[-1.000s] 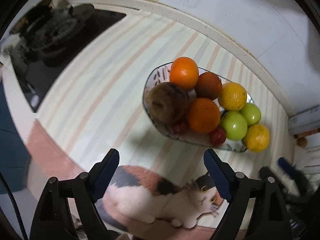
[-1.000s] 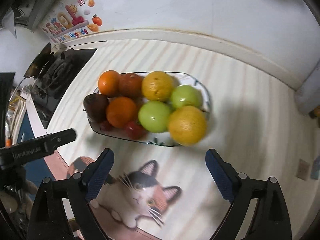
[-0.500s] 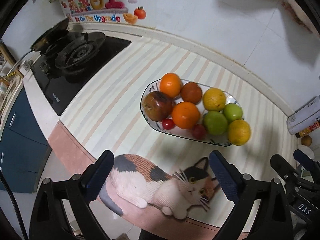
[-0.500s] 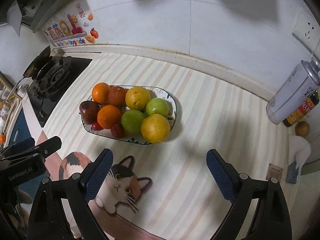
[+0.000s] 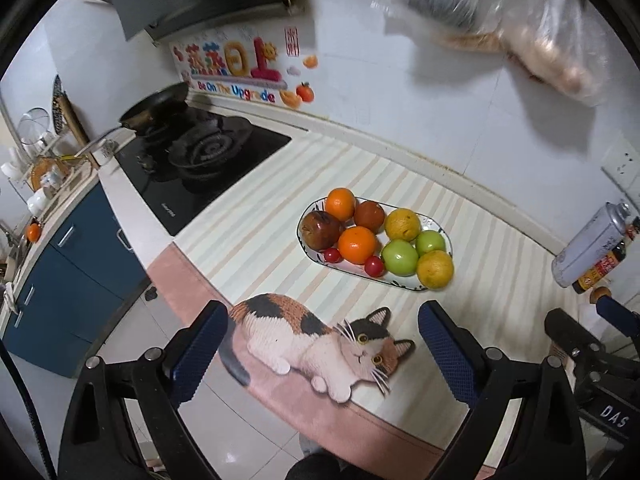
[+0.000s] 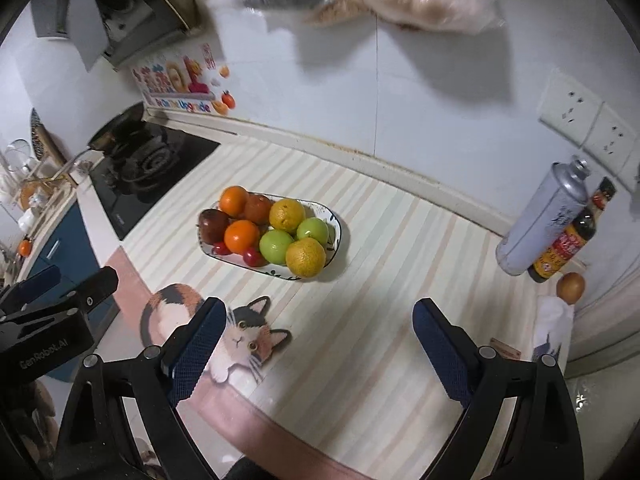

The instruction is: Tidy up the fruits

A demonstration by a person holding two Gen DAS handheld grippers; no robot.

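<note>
The oval fruit plate (image 5: 442, 236) sits near the middle of the striped worktop (image 5: 260, 236), closer to the back edge along the wall than to the front edge, and it carries all the fruit in view. At its end toward the stove lie a dark red apple (image 5: 320, 230) and an orange (image 5: 340, 203), with a reddish-brown fruit (image 5: 369, 216) beside them and a second orange (image 5: 357, 245) in the centre. Two cherry tomatoes (image 5: 374, 266) rest along the plate's front rim. Two green apples (image 5: 399, 257) and two yellow citrus fruits (image 5: 435, 269) fill the end away from the stove. A cat-shaped mat (image 5: 316, 340) lies at the worktop's front edge, just in front of the plate and apart from it. The black stove (image 5: 192, 160) occupies the worktop's left end, with a pan (image 5: 154, 109) on it. At the right end stand a grey canister (image 6: 540, 220) and a dark sauce bottle (image 6: 568, 240), touching each other, with a small brown round thing (image 6: 571, 286) near them. Your left tool (image 5: 320, 344) hangs above the front edge, released, its fingers spread wide with nothing between them. Your right tool (image 6: 316, 336) hangs beside it in the same manner, likewise released and empty, well clear of the plate.
</note>
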